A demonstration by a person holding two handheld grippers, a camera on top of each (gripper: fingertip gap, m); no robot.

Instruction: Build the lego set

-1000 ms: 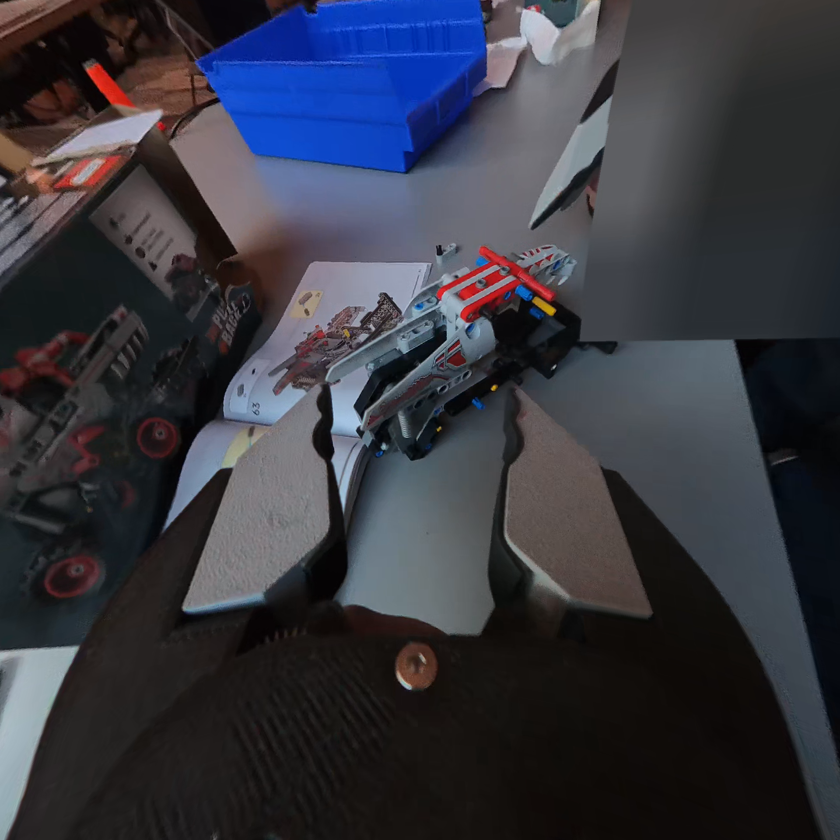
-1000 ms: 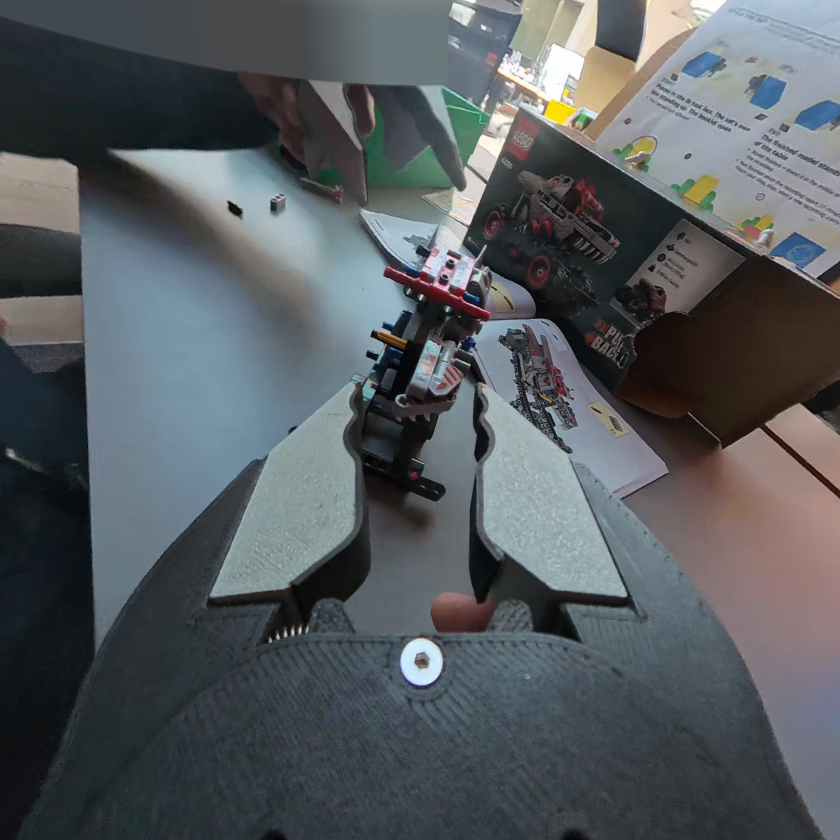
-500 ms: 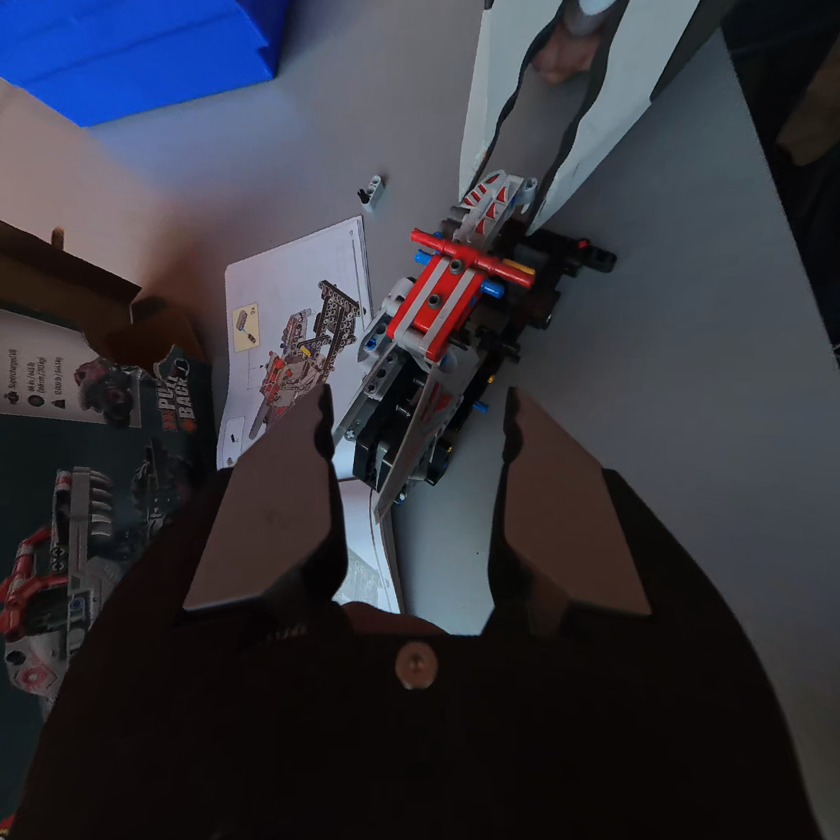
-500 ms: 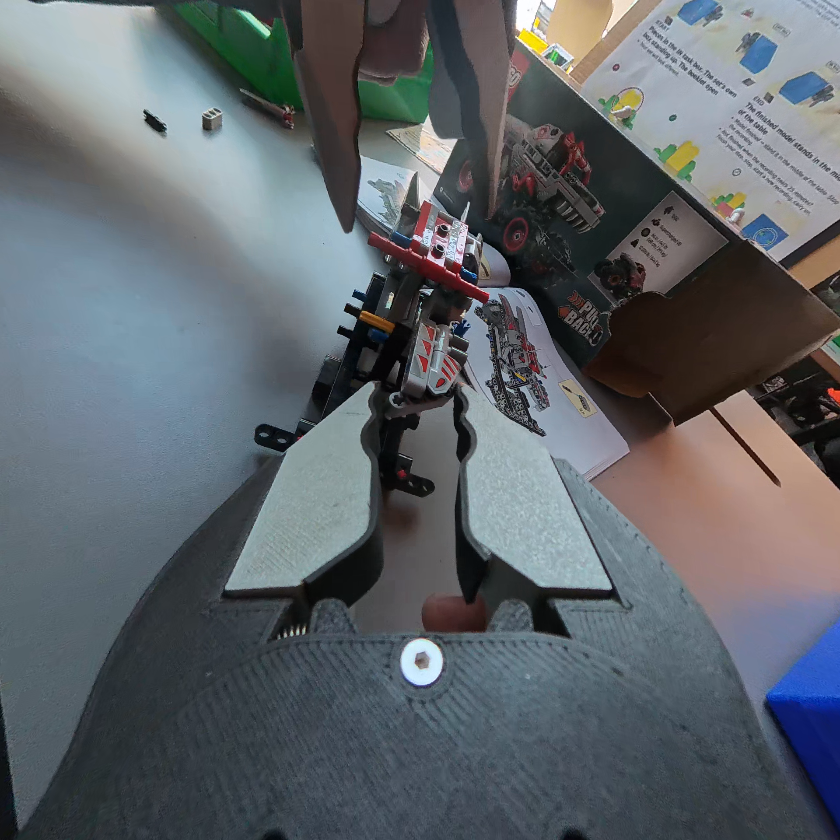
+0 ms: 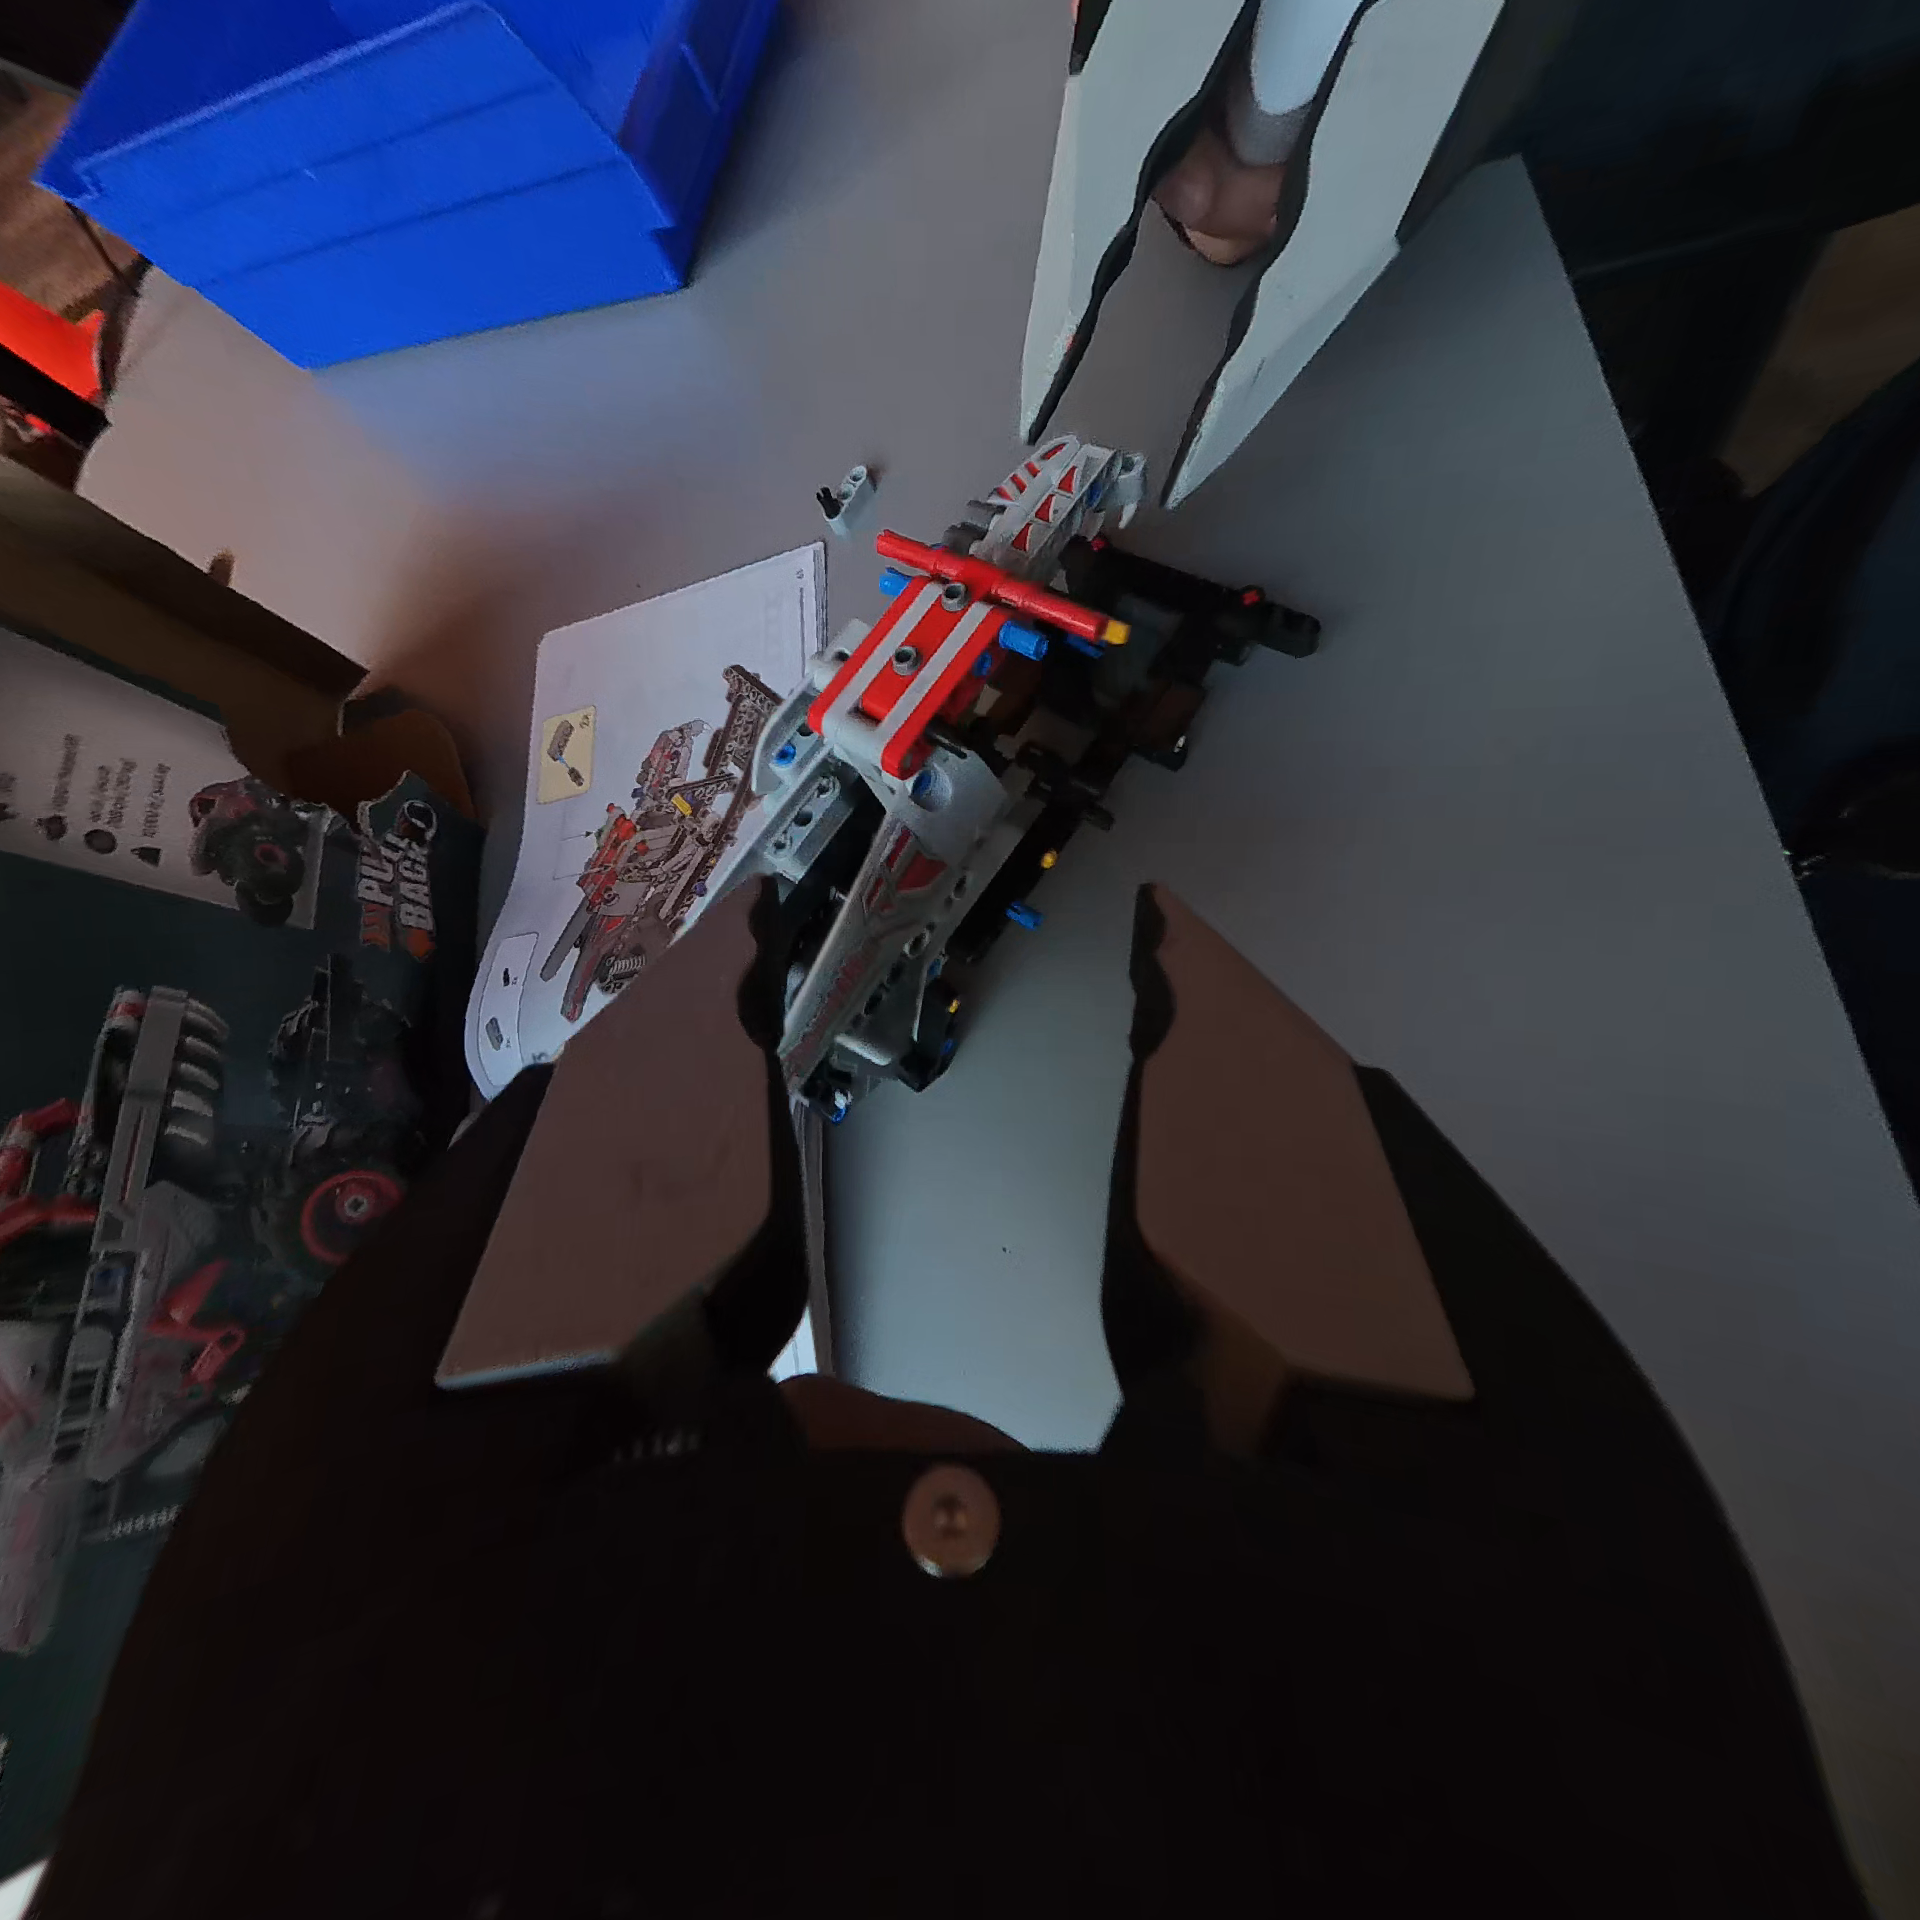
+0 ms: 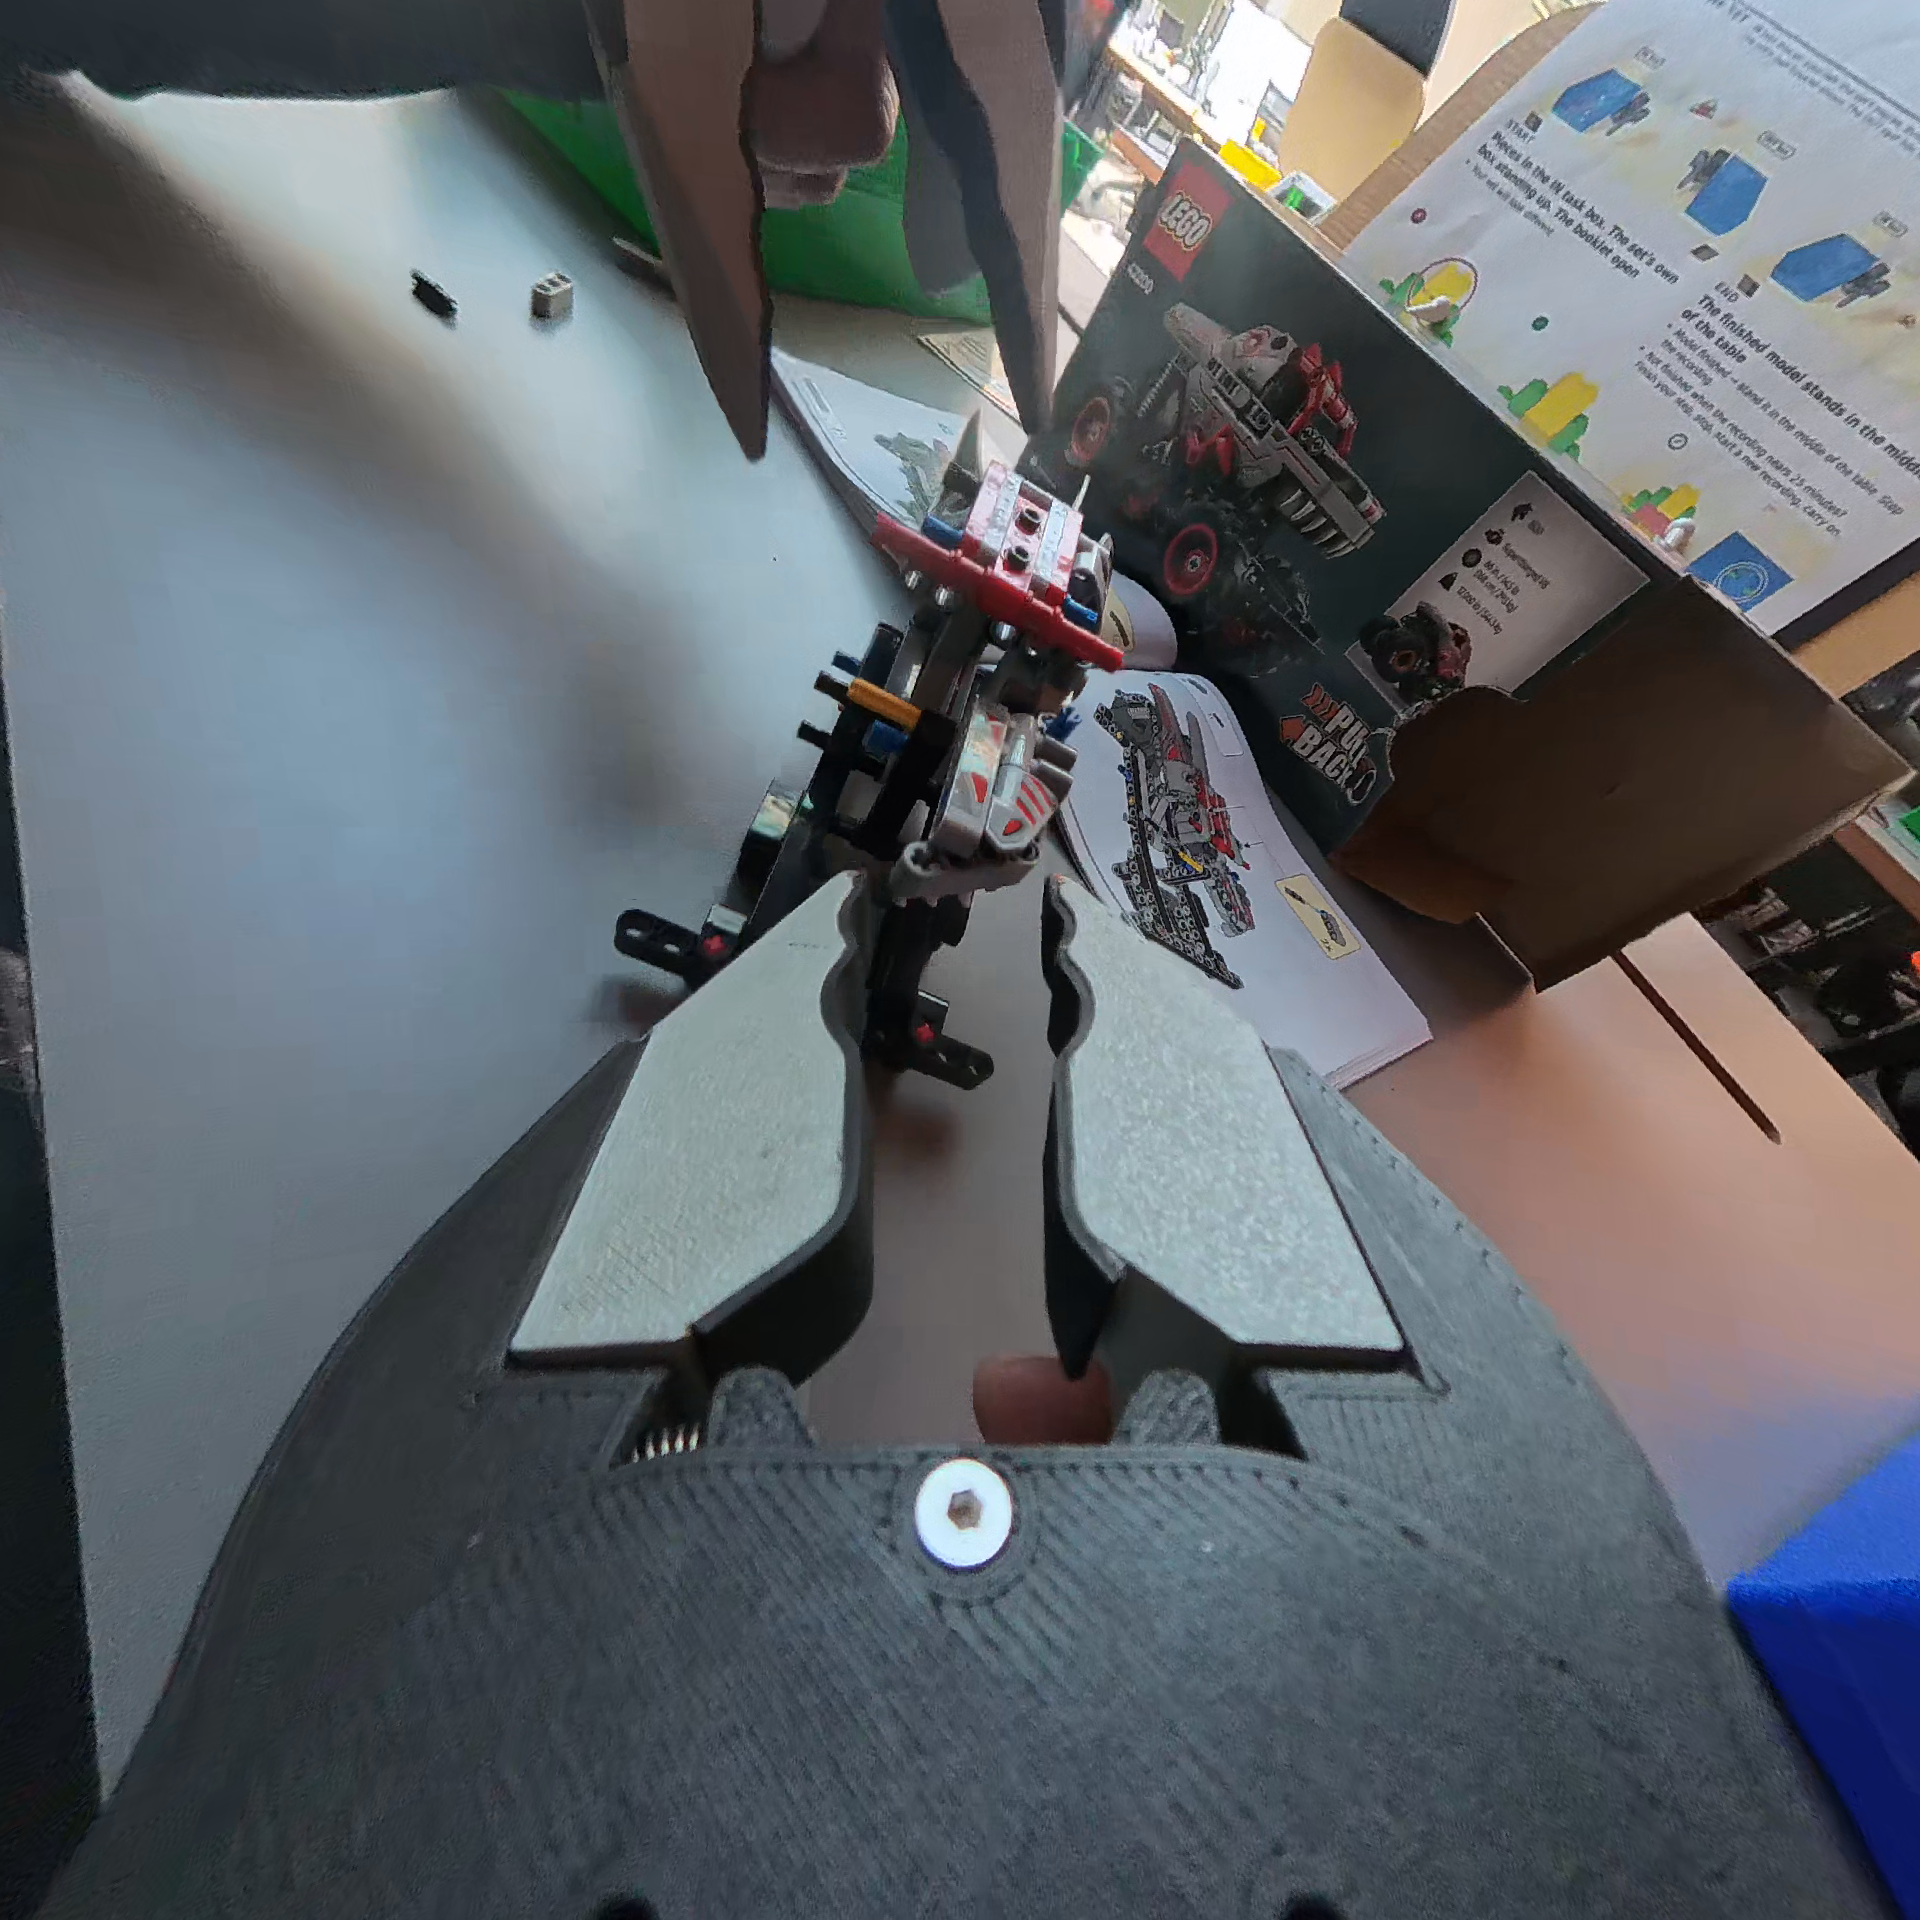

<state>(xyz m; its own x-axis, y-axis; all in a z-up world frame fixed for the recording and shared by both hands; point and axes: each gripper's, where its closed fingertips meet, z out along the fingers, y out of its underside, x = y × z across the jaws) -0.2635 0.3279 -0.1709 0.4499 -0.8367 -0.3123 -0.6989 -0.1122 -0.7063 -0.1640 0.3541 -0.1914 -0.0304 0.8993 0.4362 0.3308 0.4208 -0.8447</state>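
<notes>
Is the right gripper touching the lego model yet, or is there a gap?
Cannot tell. In the right wrist view the right gripper has its open tips flanking the nose of the lego model and overlapping it; the left wrist view shows no clear gap either.

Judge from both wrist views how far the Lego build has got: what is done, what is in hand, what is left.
Done: the model has a chassis with grey panels and a red top. In hand: nothing gripped; the left gripper and right gripper are open at opposite ends of it. Left: no wheels fitted, unlike the box picture, and loose pieces lie on the table.
</notes>
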